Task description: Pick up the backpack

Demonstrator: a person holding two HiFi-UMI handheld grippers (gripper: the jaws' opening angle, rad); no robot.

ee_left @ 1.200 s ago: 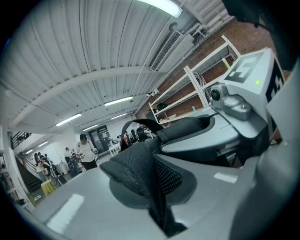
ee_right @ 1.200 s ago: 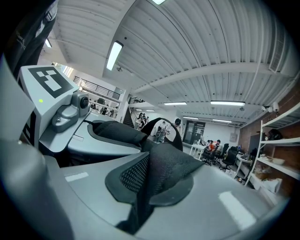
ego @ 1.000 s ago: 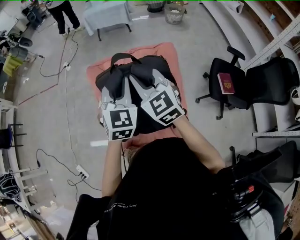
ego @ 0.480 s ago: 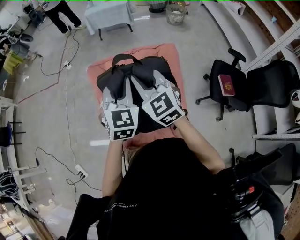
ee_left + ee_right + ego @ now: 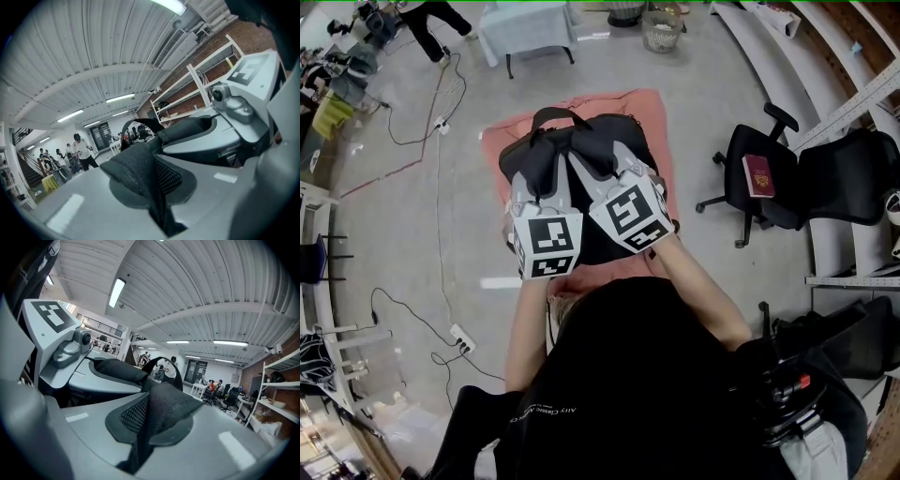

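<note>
The black backpack [image 5: 609,141] is over a pink mat [image 5: 649,105] on the floor, its carry handle [image 5: 551,114] at the far end. I cannot tell whether it rests on the mat. My left gripper [image 5: 536,178] is shut on one black mesh shoulder strap [image 5: 140,171], which fills the slot between its grey jaws. My right gripper [image 5: 602,169] is shut on the other shoulder strap [image 5: 164,411] in the same way. The two grippers sit side by side, close in front of the person's chest, marker cubes facing up. In the left gripper view the right gripper [image 5: 234,117] shows alongside.
A black office chair [image 5: 787,183] with a red book [image 5: 758,174] on its seat stands at the right, beside metal shelving [image 5: 853,84]. Cables [image 5: 439,216] and a power strip [image 5: 463,339] lie on the floor at the left. A table [image 5: 525,28] and a basket [image 5: 659,28] stand beyond the mat.
Both grippers and the backpack hold still. Only the head view drifts a little, so the mat and chair sit slightly lower and further right in the picture.
</note>
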